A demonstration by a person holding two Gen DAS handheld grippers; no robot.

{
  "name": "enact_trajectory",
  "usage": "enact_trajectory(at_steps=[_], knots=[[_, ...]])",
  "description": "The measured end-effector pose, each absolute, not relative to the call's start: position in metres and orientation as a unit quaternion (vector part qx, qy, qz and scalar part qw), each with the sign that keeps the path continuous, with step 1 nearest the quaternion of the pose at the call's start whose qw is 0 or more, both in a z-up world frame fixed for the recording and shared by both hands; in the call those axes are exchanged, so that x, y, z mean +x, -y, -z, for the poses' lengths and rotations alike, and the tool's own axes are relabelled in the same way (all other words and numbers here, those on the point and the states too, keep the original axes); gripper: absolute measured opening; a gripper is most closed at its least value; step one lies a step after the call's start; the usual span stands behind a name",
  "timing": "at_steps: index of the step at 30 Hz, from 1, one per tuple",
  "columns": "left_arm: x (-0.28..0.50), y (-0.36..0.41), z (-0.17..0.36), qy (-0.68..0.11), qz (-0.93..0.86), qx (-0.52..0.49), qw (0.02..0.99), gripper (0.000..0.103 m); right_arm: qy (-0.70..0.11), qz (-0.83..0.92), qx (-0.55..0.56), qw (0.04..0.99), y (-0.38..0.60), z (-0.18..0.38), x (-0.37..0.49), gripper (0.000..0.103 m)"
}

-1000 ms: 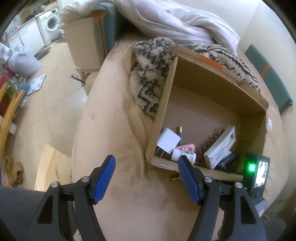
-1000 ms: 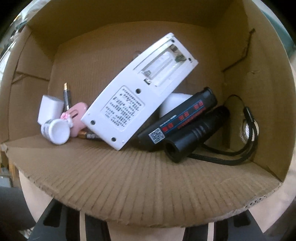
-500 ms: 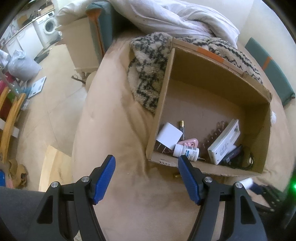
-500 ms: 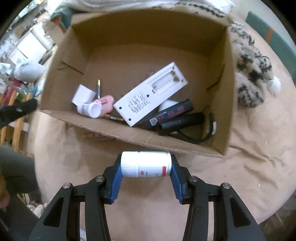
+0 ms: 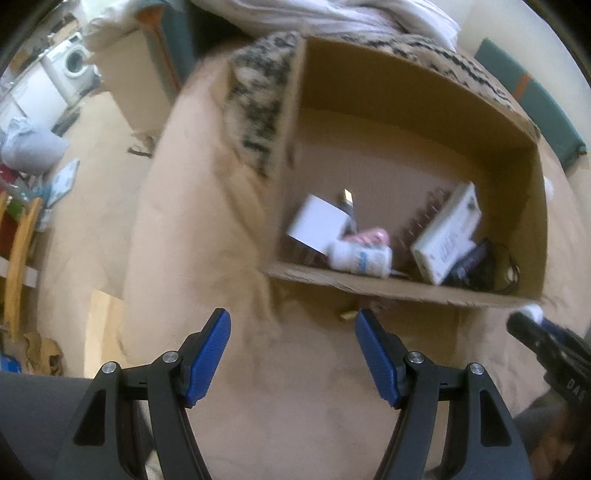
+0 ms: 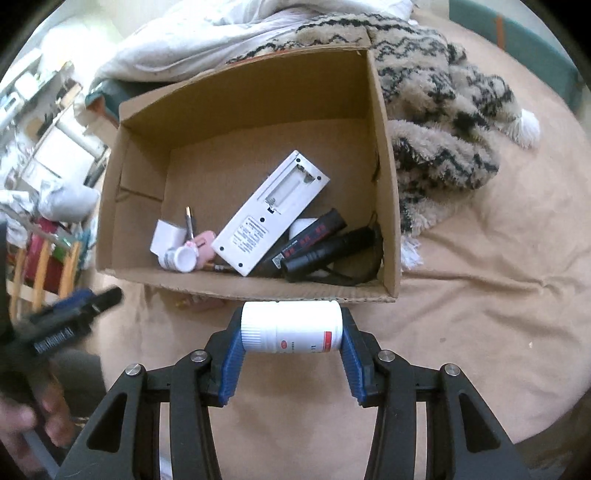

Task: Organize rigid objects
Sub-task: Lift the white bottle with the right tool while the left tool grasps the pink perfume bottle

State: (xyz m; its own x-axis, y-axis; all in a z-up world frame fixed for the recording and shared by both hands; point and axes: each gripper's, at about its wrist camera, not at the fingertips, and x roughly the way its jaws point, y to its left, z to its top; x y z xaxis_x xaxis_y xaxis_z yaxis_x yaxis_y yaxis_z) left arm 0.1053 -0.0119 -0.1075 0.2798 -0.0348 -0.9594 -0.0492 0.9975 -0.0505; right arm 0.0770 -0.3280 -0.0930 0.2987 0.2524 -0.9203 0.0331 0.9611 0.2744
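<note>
A cardboard box (image 6: pixel 384 177) lies on the tan bed cover, holding a white remote (image 6: pixel 271 214), black flashlights (image 6: pixel 332 249), a small white bottle (image 6: pixel 177 258), a pink item (image 6: pixel 203 245) and a white charger (image 6: pixel 166 236). My right gripper (image 6: pixel 290 326) is shut on a white pill bottle (image 6: pixel 290 325), held sideways just in front of the box's near wall. My left gripper (image 5: pixel 293 354) hangs open and empty over the cover, left of the box (image 5: pixel 291 122); a small brass object (image 5: pixel 345 315) lies near its right fingertip. The same items in the box show blurred in the left wrist view.
A patterned fuzzy blanket (image 6: pixel 439 122) lies beside and behind the box, with a white duvet (image 6: pixel 221 33) beyond. The bed edge drops to a tiled floor (image 5: pixel 85 147) on the left, where a washing machine (image 5: pixel 72 61) and clutter stand.
My right gripper has come up and back out of the box's front, so the whole box shows, and the white pill bottle is in its jaws. My left gripper sank closer to the cover.
</note>
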Motion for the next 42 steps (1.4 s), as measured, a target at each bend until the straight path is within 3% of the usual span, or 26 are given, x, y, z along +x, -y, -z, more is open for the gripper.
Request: enact_trajectory(at_steps=[6, 14, 16, 21, 23, 27, 28, 42], knots=[[0.110, 0.044, 0.152, -0.659, -0.002, -0.053, 0.751, 0.067, -0.605, -0.066, 0.144, 0.781, 0.335, 0.099, 0.082, 0.049], [0.137, 0.081, 0.193, -0.673, -0.043, -0.018, 0.738, 0.069, -0.608, -0.073, 0.160, 0.774, 0.342, 0.102, 0.084, 0.049], [0.143, 0.087, 0.196, -0.670, -0.054, -0.014, 0.740, 0.075, -0.608, -0.074, 0.161, 0.774, 0.343, 0.102, 0.085, 0.049], [0.150, 0.097, 0.197, -0.661, -0.067, -0.006, 0.747, 0.075, -0.608, -0.077, 0.163, 0.773, 0.343, 0.102, 0.085, 0.049], [0.151, 0.098, 0.197, -0.658, -0.064, -0.011, 0.750, 0.071, -0.608, -0.078, 0.164, 0.773, 0.343, 0.102, 0.085, 0.049], [0.154, 0.095, 0.193, -0.650, -0.036, -0.016, 0.759, 0.043, -0.608, -0.079, 0.165, 0.773, 0.342, 0.102, 0.086, 0.049], [0.156, 0.091, 0.191, -0.651, -0.032, -0.017, 0.758, 0.042, -0.608, -0.079, 0.165, 0.773, 0.343, 0.102, 0.086, 0.049], [0.140, 0.062, 0.179, -0.661, -0.014, -0.041, 0.749, 0.041, -0.606, -0.085, 0.161, 0.774, 0.340, 0.100, 0.088, 0.049]])
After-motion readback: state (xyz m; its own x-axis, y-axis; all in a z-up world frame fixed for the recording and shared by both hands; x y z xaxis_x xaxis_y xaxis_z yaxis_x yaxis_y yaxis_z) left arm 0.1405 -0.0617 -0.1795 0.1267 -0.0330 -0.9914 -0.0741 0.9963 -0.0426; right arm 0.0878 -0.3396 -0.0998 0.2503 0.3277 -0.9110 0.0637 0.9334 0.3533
